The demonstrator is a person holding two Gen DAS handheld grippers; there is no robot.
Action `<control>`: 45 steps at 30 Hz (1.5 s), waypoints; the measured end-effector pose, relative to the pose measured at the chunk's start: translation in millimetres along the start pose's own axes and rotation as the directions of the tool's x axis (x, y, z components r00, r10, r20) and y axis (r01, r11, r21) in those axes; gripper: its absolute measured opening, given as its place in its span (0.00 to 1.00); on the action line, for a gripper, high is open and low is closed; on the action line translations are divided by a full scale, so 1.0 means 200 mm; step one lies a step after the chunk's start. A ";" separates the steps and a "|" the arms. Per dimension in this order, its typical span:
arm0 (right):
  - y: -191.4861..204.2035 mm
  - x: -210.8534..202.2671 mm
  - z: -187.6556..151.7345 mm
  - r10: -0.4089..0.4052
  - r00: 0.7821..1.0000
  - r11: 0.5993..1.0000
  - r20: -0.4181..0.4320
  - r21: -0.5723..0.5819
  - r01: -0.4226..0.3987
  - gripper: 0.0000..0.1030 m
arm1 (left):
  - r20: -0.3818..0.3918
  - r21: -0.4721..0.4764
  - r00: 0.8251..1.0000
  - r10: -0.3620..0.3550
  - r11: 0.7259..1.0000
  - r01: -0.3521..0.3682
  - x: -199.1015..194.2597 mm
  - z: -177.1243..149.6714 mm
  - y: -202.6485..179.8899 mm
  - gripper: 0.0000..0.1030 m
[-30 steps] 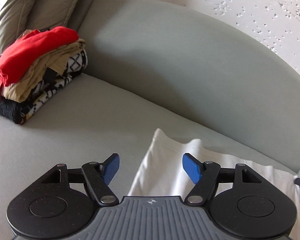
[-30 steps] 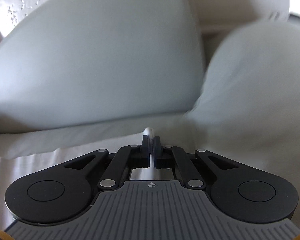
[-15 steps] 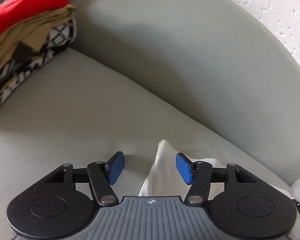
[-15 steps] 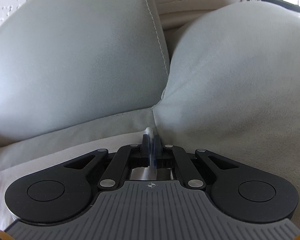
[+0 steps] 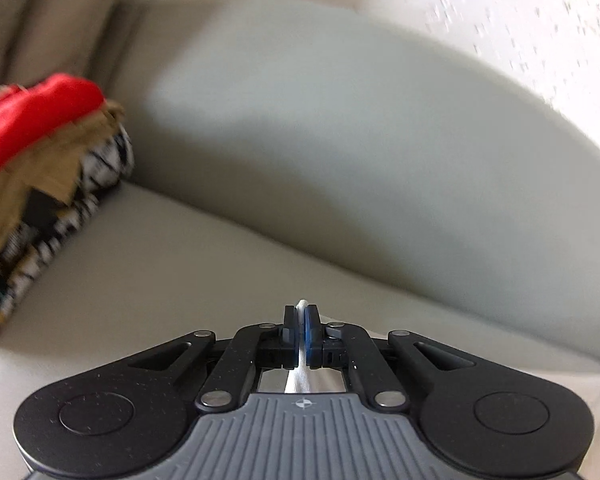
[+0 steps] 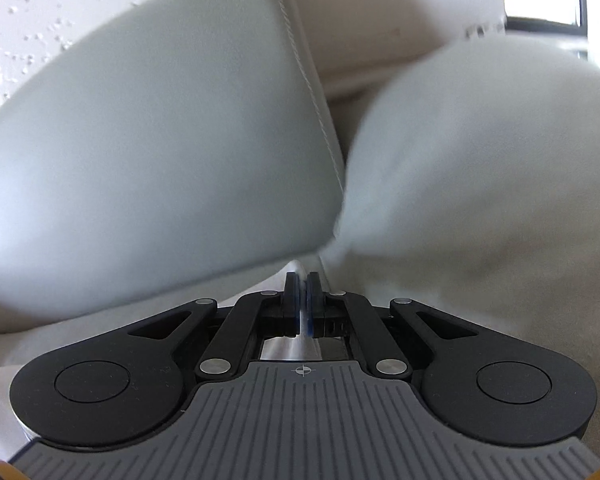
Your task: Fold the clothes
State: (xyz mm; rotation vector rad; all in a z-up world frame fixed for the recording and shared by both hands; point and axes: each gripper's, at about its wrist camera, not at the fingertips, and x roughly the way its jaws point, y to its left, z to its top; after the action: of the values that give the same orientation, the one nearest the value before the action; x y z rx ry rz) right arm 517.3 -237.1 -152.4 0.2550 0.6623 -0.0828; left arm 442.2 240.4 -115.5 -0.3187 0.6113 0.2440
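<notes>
Both grippers, left [image 5: 301, 322] and right [image 6: 301, 294], were clamped on thin white garment [image 5: 299, 378] edges; uneven pull risked slip.

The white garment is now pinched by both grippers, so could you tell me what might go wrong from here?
1. The left gripper holds only a thin edge of the white garment; it could slip out when lifted.
2. The right gripper sits close to the sofa back cushion, which may snag the cloth.
3. The stack of folded clothes lies nearby on the seat and could be knocked over by a wide swing.
</notes>
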 end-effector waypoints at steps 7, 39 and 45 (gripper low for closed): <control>0.02 0.08 -0.04 -0.028 0.998 1.000 -0.052 -0.003 0.028 0.07 | -0.049 0.033 0.989 0.136 0.990 -0.135 0.16 -0.09 -0.03 0.03; -0.26 -1.31 -0.82 0.273 0.937 0.962 -0.219 0.082 -0.261 0.04 | -0.251 0.135 0.965 -0.075 0.985 0.111 -1.52 -0.82 -0.15 0.08; -0.06 -0.92 -0.87 0.372 0.881 0.928 -0.291 0.093 -0.361 0.04 | -0.221 0.179 0.974 -0.040 0.981 0.081 -1.43 -1.06 -0.23 0.06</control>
State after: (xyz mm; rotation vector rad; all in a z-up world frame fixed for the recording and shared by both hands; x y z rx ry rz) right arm 266.0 -204.7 -173.3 0.4306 0.9090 0.3169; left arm 120.1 83.4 -98.4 -0.1829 0.8329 0.0920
